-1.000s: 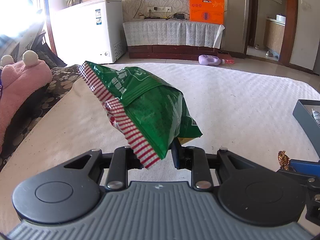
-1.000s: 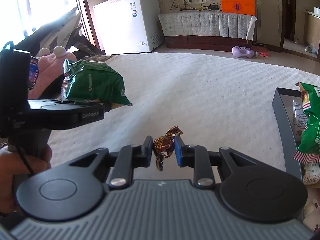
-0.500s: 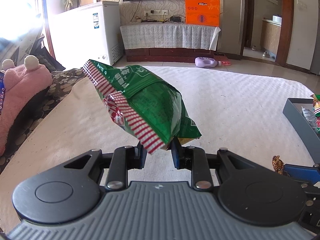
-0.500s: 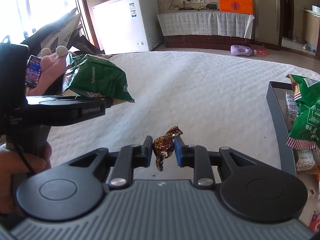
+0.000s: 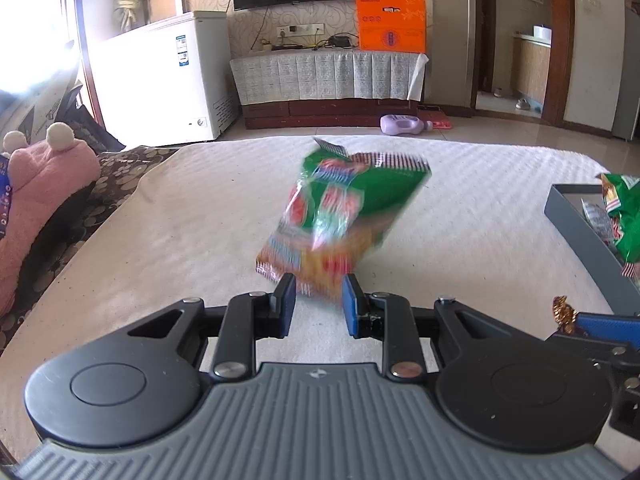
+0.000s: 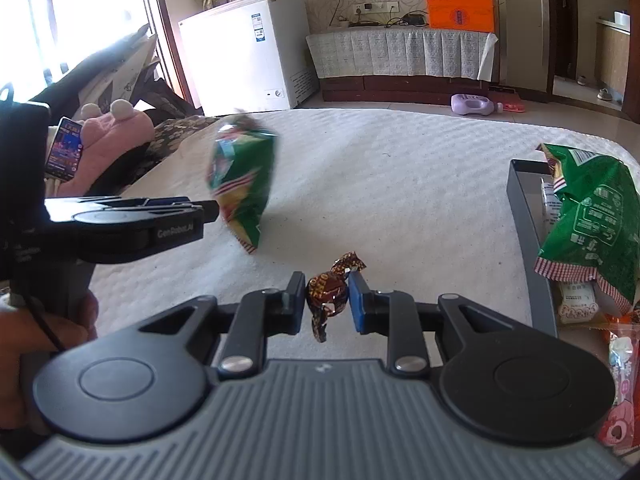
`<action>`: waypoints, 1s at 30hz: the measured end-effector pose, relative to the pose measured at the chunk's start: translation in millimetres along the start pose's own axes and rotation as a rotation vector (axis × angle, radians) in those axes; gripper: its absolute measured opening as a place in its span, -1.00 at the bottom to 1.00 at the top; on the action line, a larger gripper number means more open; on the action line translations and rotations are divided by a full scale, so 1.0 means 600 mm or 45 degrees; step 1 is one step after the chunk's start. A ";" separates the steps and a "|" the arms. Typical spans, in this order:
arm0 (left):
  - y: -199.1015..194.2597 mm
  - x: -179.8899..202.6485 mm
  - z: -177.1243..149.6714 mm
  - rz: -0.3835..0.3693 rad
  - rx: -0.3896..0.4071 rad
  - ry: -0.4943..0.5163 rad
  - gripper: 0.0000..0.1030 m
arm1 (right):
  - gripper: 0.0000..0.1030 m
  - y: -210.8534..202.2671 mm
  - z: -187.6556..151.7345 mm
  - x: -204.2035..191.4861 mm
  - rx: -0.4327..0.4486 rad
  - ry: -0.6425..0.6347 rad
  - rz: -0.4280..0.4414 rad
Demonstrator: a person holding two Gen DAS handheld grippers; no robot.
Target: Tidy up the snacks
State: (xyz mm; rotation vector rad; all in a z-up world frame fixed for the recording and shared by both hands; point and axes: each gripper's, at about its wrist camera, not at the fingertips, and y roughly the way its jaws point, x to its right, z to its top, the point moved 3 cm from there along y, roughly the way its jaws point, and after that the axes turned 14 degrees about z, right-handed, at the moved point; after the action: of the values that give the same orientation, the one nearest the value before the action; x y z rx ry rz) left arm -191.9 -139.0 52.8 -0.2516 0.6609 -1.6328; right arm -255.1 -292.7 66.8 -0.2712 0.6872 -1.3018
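My left gripper is shut on the lower edge of a green snack bag. The bag stands up ahead of the fingers, blurred by motion, over the white bed cover. From the right wrist view, the same bag hangs at the tip of the left gripper. My right gripper is shut on a brown wrapped candy, which also shows at the left view's lower right as the candy. A grey tray at the right holds another green bag and several small packets.
A pink plush and dark patterned bedding lie at the bed's left edge. A person's hand grips the left handle. Beyond the bed stand a white freezer and a covered cabinet. A purple bottle lies on the floor.
The green bag has swung round in the left jaws from lying over to the left to standing ahead, now blurred. Both grippers have shifted toward the tray, which shows more fully.
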 end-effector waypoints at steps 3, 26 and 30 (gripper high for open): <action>0.001 0.004 -0.001 0.002 -0.009 0.003 -0.43 | -0.48 -0.008 -0.003 0.001 0.004 0.003 0.000; 0.116 0.056 0.046 0.101 0.159 0.233 0.90 | -0.48 0.004 0.009 0.009 -0.005 0.008 0.032; 0.149 0.079 0.051 0.060 0.156 0.281 0.90 | -0.48 0.013 0.011 0.005 -0.021 -0.007 0.034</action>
State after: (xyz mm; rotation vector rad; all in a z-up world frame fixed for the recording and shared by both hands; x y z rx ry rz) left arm -109.7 -196.3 18.7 0.0340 0.7241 -1.6623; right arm -244.3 -294.4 66.8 -0.2783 0.6950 -1.2700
